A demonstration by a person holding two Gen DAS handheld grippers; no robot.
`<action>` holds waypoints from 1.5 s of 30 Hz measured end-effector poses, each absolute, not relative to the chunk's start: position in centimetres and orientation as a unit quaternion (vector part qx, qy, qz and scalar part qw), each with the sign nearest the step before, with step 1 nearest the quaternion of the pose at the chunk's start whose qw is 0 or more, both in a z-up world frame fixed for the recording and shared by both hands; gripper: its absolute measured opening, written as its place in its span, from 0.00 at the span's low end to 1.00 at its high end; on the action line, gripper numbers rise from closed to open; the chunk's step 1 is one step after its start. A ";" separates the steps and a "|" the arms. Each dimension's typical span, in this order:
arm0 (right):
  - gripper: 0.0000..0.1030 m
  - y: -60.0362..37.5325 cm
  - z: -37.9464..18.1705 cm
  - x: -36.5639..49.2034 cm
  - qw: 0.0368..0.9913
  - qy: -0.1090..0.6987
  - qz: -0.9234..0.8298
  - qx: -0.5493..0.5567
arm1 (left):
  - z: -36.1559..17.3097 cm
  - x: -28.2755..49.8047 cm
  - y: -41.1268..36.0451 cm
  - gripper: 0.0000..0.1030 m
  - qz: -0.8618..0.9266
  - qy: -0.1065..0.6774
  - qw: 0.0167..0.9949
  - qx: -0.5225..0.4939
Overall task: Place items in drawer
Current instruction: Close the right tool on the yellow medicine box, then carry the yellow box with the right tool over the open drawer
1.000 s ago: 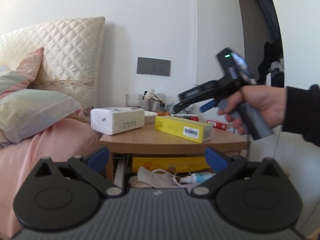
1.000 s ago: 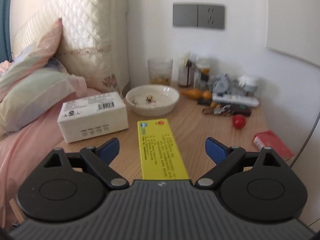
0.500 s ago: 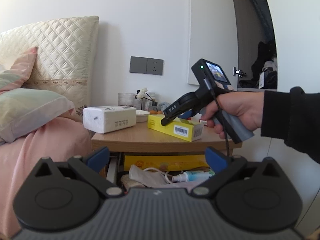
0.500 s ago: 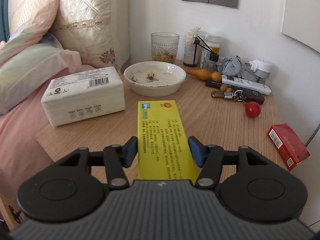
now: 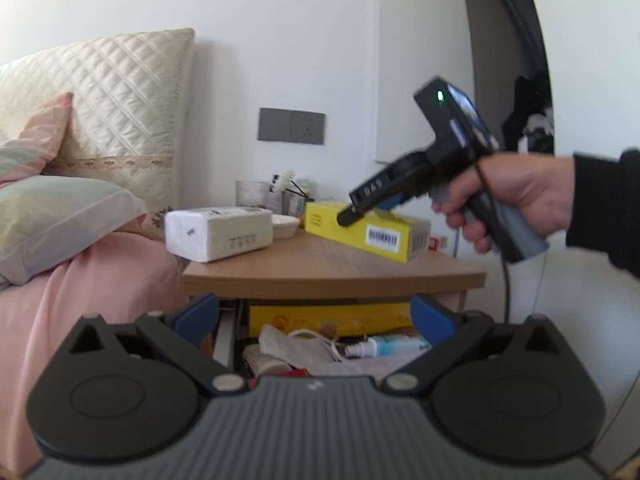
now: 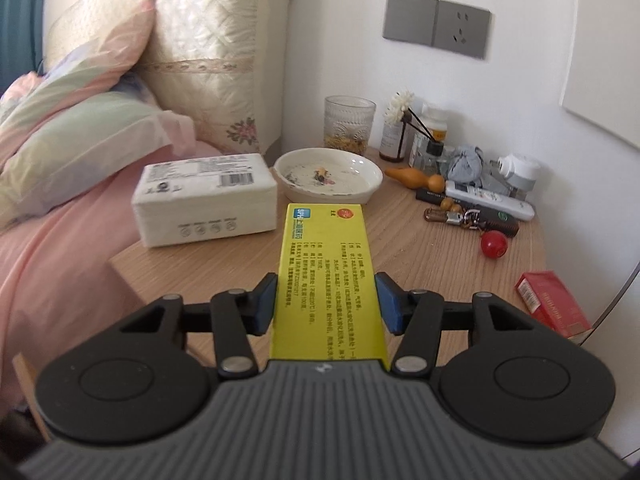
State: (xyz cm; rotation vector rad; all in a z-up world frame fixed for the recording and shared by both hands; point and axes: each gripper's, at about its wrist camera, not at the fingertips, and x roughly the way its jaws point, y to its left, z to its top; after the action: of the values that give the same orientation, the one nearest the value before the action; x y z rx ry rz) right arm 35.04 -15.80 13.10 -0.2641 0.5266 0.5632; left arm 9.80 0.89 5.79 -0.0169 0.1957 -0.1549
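Above the desk (image 6: 420, 264): yellow box (image 6: 326, 276) clamped lengthwise in right hand-held gripper (image 6: 326, 306), raised at its near end, probably for transfer to open drawer (image 5: 320, 344) below; left hand-held gripper (image 5: 316, 314) spread apart, empty, facing that drawer.

Long yellow box (image 6: 326, 280) above open, cluttered drawer (image 5: 320, 344)
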 end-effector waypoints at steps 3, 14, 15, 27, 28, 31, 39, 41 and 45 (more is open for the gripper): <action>0.54 -16.4 13.6 33.5 0.915 0.253 0.285 -0.135 | 5.5 9.8 0.4 1.00 -0.082 0.100 0.992 -0.001; 0.54 -17.4 14.4 26.6 0.881 0.256 0.365 -0.159 | 5.0 9.7 -0.3 1.00 -0.088 0.108 0.990 0.013; 0.54 -17.3 14.4 26.1 0.877 0.258 0.371 -0.164 | 5.0 9.7 -0.4 1.00 -0.090 0.109 0.990 0.014; 0.54 -14.4 11.2 23.4 0.818 0.286 0.437 -0.242 | 5.1 9.5 -0.6 1.00 -0.105 0.109 0.988 0.014; 0.54 -14.3 10.9 23.6 0.815 0.290 0.438 -0.244 | 5.1 9.4 -0.7 1.00 -0.109 0.108 0.988 0.015; 0.54 -13.9 10.0 24.5 0.808 0.300 0.439 -0.253 | 5.0 9.3 -1.0 1.00 -0.116 0.107 0.987 0.023; 0.54 -12.6 7.6 26.9 0.790 0.319 0.442 -0.281 | 4.7 9.4 -1.3 1.00 -0.127 0.114 0.985 0.031; 0.54 -12.0 7.0 27.2 0.783 0.323 0.443 -0.293 | 4.6 9.5 -1.2 1.00 -0.128 0.115 0.985 0.030; 0.54 -11.3 5.8 27.9 0.775 0.329 0.447 -0.303 | 4.6 9.6 -1.1 1.00 -0.128 0.119 0.984 0.028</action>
State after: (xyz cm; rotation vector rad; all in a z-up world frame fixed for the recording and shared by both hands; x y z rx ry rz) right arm 27.95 -11.29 5.81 -0.6551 0.7131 0.9677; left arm 9.58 -1.06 4.58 0.0571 0.2386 -0.2571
